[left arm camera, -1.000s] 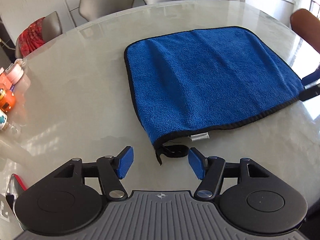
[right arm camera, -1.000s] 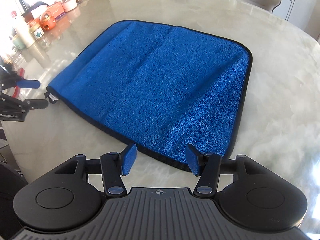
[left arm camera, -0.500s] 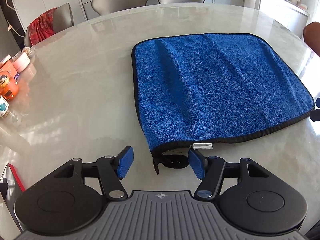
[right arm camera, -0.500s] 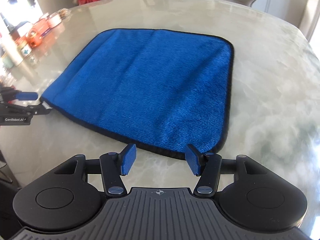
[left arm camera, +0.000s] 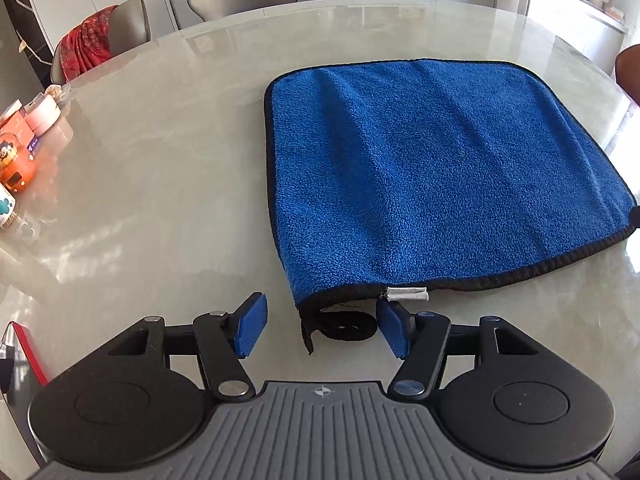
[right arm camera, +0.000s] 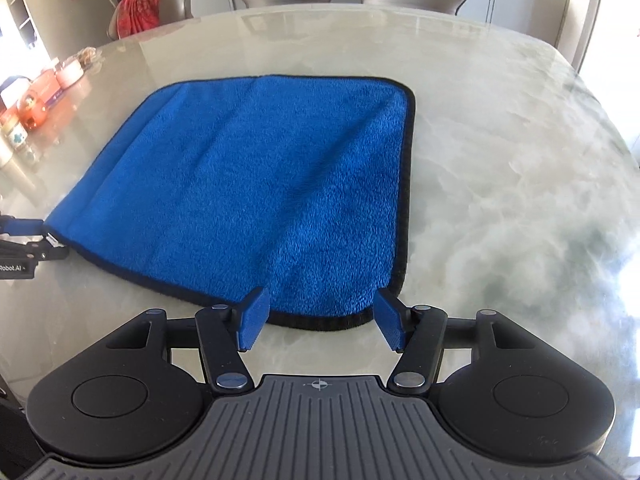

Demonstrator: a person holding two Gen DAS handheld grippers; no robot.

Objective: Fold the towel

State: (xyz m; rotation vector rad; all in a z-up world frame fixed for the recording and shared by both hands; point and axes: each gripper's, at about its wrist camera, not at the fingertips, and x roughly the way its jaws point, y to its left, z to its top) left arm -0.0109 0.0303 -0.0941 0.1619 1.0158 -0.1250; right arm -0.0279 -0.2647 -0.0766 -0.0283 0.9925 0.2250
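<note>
Lying flat on the tabletop (left arm camera: 160, 152), the blue towel (left arm camera: 432, 168) could bunch or fold crooked if one tool bites only the hem or its loop (left arm camera: 344, 326). Left tool (left arm camera: 322, 330) gapes around the near corner, gripping nothing; right tool (right arm camera: 320, 322), jaws just widened, straddles its corner, also empty
</note>
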